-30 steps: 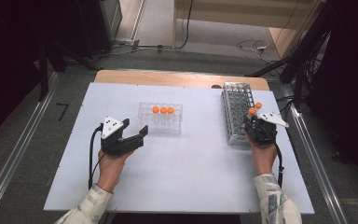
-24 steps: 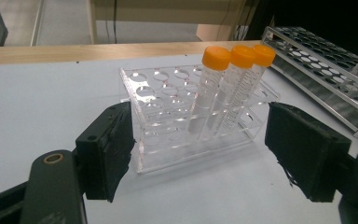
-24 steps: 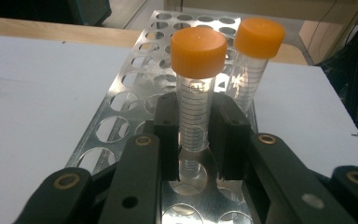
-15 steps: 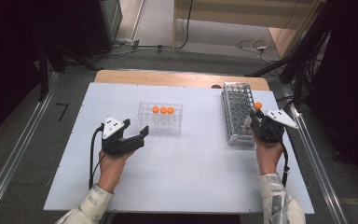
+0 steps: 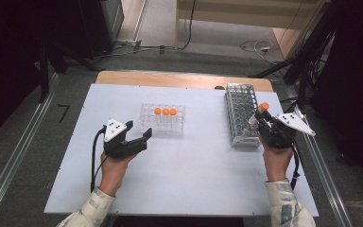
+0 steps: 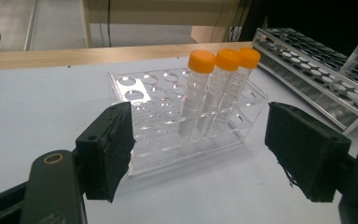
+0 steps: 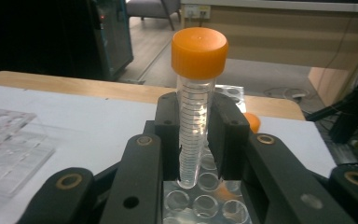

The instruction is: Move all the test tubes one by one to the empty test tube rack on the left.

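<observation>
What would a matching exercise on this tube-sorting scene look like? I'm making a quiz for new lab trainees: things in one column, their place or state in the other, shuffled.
Things
1. left tongs
2. right tongs
3. clear plastic rack
4. metal rack

Place or state
A. holds three orange-capped tubes in a row
B. open, empty, near the clear rack
C. at the table's right side, long, a tube held just over its near end
D. shut on one orange-capped tube

Pairs: 1-B, 2-D, 3-A, 4-C
</observation>
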Available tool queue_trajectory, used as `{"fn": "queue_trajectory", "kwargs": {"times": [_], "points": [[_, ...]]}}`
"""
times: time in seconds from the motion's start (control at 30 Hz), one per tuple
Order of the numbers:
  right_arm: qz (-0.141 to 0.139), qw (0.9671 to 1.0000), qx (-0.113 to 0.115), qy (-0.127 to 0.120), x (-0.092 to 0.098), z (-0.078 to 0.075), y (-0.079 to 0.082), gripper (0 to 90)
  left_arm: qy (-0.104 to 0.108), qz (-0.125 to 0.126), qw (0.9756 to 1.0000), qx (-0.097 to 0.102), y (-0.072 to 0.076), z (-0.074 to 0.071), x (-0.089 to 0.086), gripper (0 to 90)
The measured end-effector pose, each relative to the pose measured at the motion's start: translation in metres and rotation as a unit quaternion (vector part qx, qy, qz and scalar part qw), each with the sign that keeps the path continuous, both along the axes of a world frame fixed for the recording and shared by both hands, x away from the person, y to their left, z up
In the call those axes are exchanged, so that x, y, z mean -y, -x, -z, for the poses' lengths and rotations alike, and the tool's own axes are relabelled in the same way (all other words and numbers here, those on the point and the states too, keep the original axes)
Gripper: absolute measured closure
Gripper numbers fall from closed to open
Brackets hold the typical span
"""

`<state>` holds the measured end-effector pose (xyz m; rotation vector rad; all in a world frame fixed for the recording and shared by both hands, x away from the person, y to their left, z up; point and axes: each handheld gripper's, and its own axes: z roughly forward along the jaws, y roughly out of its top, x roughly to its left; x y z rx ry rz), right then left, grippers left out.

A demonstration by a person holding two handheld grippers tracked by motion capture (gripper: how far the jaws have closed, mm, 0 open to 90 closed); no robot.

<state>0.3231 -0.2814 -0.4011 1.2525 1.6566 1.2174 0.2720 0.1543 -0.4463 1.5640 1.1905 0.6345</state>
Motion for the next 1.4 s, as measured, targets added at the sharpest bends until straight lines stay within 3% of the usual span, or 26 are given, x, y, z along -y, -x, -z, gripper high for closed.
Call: {"fn": "queue_trajectory", "kwargs": {"times": [0.4, 0.8, 1.4], "points": [[-0.067, 0.9976, -0.015, 0.001, -0.028, 0.003, 0.016, 72.4, 0.0, 0.01, 0.9999, 0.003, 0.004, -0.004, 0.004, 23.7], [-0.138, 0.9893, -0.045, 0.016, -0.068, 0.018, 0.024, 72.4, -0.002, 0.021, 0.9998, 0.007, 0.007, -0.007, 0.009, 23.6], [-0.194, 0.9786, -0.059, 0.032, -0.105, 0.031, 0.034, 72.4, -0.004, 0.047, 0.9989, 0.008, 0.012, -0.009, 0.021, 22.4]]}}
